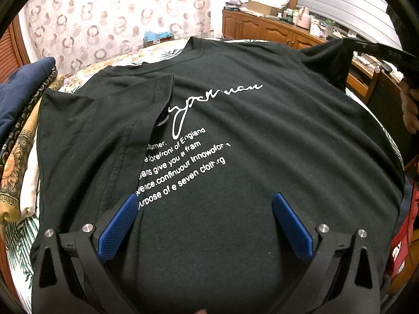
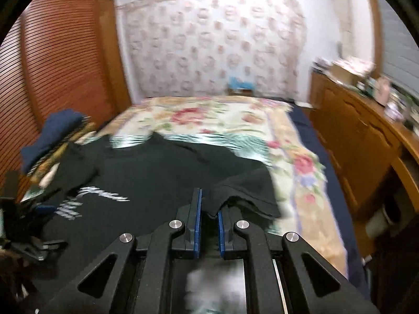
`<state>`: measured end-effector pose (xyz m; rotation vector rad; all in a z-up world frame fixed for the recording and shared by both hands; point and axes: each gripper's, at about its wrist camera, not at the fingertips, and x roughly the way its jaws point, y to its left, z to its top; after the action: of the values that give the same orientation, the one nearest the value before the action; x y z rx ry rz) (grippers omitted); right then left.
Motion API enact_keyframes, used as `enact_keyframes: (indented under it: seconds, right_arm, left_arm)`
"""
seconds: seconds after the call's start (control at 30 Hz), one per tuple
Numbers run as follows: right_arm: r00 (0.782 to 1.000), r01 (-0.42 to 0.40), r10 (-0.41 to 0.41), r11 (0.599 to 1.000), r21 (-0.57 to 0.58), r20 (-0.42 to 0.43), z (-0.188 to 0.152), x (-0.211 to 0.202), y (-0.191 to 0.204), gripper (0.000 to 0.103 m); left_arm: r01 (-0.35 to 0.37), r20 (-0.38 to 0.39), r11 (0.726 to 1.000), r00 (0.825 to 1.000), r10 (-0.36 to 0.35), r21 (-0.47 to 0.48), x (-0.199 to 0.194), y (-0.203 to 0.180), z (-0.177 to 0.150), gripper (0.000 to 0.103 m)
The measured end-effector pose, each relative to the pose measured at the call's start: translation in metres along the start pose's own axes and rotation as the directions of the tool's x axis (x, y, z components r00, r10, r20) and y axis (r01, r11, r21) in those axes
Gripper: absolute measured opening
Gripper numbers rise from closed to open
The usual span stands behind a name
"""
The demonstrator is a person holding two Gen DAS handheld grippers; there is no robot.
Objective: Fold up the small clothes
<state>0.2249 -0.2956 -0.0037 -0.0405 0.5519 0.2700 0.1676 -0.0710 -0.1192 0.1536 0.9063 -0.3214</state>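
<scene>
The right wrist view is smeared by motion, so the print on the black T-shirt [image 2: 162, 172] reads there only as white streaks. In the left wrist view the print is sharp, but the folded-in sleeve [image 1: 110, 130] covers the start of each line. The right gripper [image 2: 209, 209] has its fingers pinching the T-shirt's other sleeve [image 2: 246, 196], lifting it off the bed [image 2: 301, 157]; the fingertips themselves are buried in dark cloth. In the left wrist view this gripper is only a dark bar at the edge, with a hand [image 1: 409, 104] cut off beside it.

The left gripper [image 1: 207, 204] hangs over the T-shirt's lower front, its blue fingers [image 1: 117, 225] spread wide with nothing between them; whether they touch the cloth is unclear.

The T-shirt lies face up across the near end of the bed, on a floral cover. Just left of the T-shirt sits a pile of cloths [image 1: 18, 130], a navy one on top. Beyond it hangs a ring-patterned curtain [image 1: 110, 18]; to its right runs a cluttered wooden cabinet [image 1: 275, 31], to its left a slatted wooden door [image 2: 52, 60].
</scene>
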Motion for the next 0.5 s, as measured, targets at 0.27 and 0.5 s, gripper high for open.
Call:
enact_keyframes:
  seconds: [0.27,0.5]
  right_arm:
    - [0.984,-0.068,0.053,0.994,-0.084,-0.169,-0.043,0.026,0.041,0.048]
    - [0.993,-0.042,0.046,0.998,0.04,-0.113,-0.05,0.001,0.004,0.048]
  left_arm:
    - [0.0,0.0,1.0,1.0,0.0,-0.001,0.001,0.0,0.0,0.103]
    - [0.003,0.004,1.0,1.0,-0.003,0.005,0.0,0.001,0.0,0.103]
